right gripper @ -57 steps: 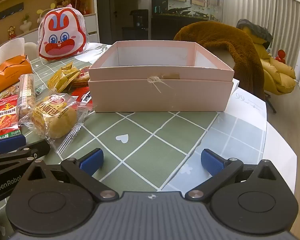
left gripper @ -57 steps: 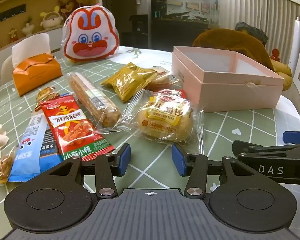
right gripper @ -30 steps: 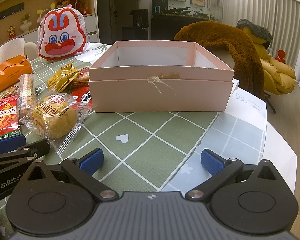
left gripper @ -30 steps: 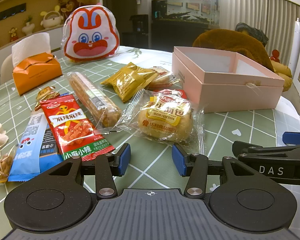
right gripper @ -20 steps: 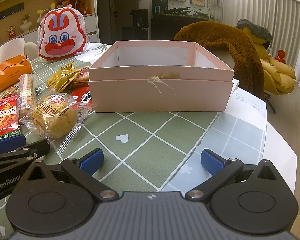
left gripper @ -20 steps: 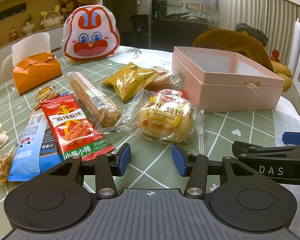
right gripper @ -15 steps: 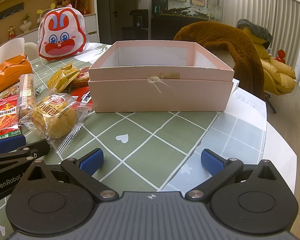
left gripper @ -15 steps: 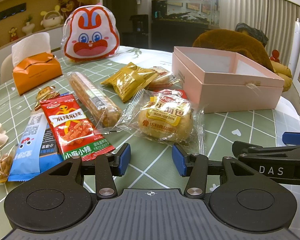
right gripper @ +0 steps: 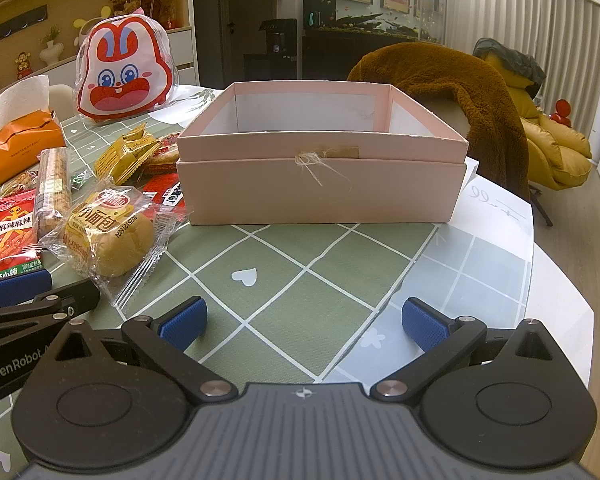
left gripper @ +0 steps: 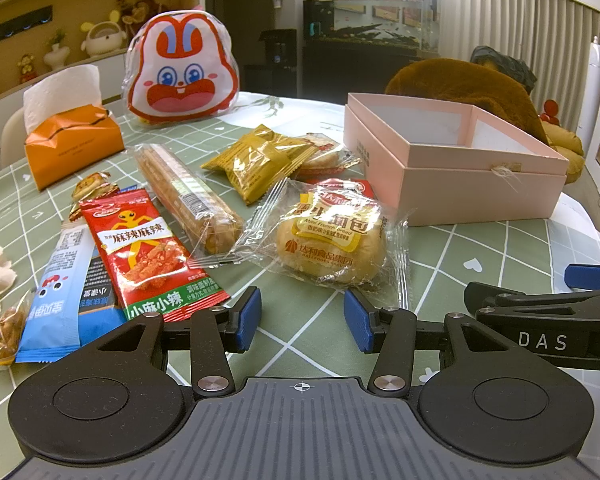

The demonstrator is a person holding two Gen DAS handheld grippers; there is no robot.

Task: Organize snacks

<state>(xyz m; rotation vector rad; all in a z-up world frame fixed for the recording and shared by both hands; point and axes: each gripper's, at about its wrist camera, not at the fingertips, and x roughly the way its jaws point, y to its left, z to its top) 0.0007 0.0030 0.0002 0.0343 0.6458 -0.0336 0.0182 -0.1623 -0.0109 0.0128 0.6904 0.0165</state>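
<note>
Several wrapped snacks lie on the green checked tablecloth: a bread bun in clear wrap (left gripper: 329, 236) (right gripper: 108, 236), a red spicy-strip pack (left gripper: 144, 248), a blue bar (left gripper: 58, 292), a long biscuit tube (left gripper: 188, 196) and a yellow packet (left gripper: 260, 160). An open, empty pink box (right gripper: 320, 176) (left gripper: 452, 164) stands to their right. My left gripper (left gripper: 302, 320) is open and empty, just short of the bun. My right gripper (right gripper: 304, 320) is open wide and empty, in front of the box.
A rabbit-face bag (left gripper: 182, 72) and an orange tissue box (left gripper: 70, 144) stand at the back left. A chair with a brown fur throw (right gripper: 440, 80) is behind the box. The table edge (right gripper: 560, 272) curves off at the right.
</note>
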